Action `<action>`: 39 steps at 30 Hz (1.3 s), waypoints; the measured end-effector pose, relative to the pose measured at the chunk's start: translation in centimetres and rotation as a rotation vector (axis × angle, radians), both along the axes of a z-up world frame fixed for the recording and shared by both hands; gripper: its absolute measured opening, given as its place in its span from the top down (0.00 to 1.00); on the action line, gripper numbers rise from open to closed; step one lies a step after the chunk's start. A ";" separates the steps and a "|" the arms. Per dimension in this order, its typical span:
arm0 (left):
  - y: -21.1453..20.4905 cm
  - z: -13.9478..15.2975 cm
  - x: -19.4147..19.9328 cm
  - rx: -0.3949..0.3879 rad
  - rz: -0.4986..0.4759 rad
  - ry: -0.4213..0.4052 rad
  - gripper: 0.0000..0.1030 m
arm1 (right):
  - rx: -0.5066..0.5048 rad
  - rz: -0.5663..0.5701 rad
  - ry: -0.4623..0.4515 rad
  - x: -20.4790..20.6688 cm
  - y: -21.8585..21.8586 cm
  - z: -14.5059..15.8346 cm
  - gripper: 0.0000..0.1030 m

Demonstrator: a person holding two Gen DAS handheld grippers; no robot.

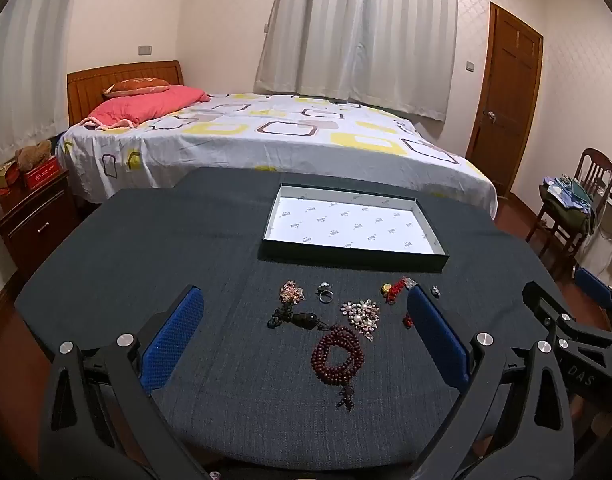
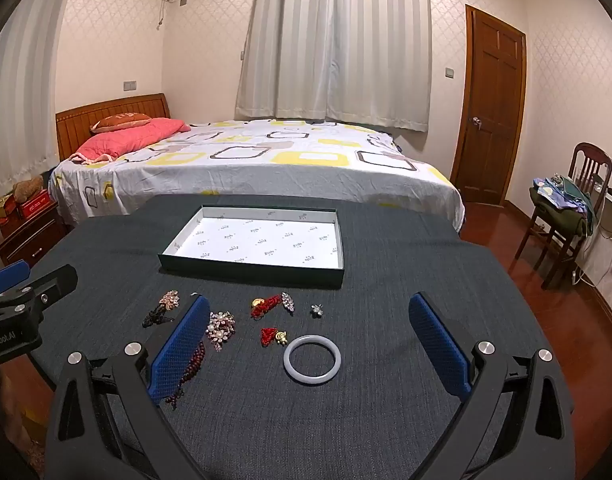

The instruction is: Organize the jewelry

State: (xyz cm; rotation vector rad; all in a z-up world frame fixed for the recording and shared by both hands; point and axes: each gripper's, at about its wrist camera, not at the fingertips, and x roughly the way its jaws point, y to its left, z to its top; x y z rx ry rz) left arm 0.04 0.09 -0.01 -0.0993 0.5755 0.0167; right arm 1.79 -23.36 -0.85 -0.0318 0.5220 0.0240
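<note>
Right wrist view shows both claws spread and empty above the tabletop [image 2: 385, 420], jewelry scattered before the empty tray [image 2: 250, 270]. Risks: the bead strand [image 1: 337, 354] could snag neighbours, and the smooth bangle [image 2: 312, 359] could slip from the right claw [image 2: 306, 340].

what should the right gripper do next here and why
Probably lower the right gripper onto the white bangle: its jaws are open and empty, the bangle lies nearest between them, and the tray beyond holds nothing yet.
</note>
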 end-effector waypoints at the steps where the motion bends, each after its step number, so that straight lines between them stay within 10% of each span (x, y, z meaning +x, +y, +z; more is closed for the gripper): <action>1: 0.0 0.0 0.0 -0.002 -0.001 0.001 0.04 | 0.000 0.000 -0.001 0.0 0.0 0.0 0.06; 39: 1.1 0.3 -0.4 0.004 0.013 0.005 0.04 | 0.005 0.000 -0.004 0.1 -0.1 -0.1 0.06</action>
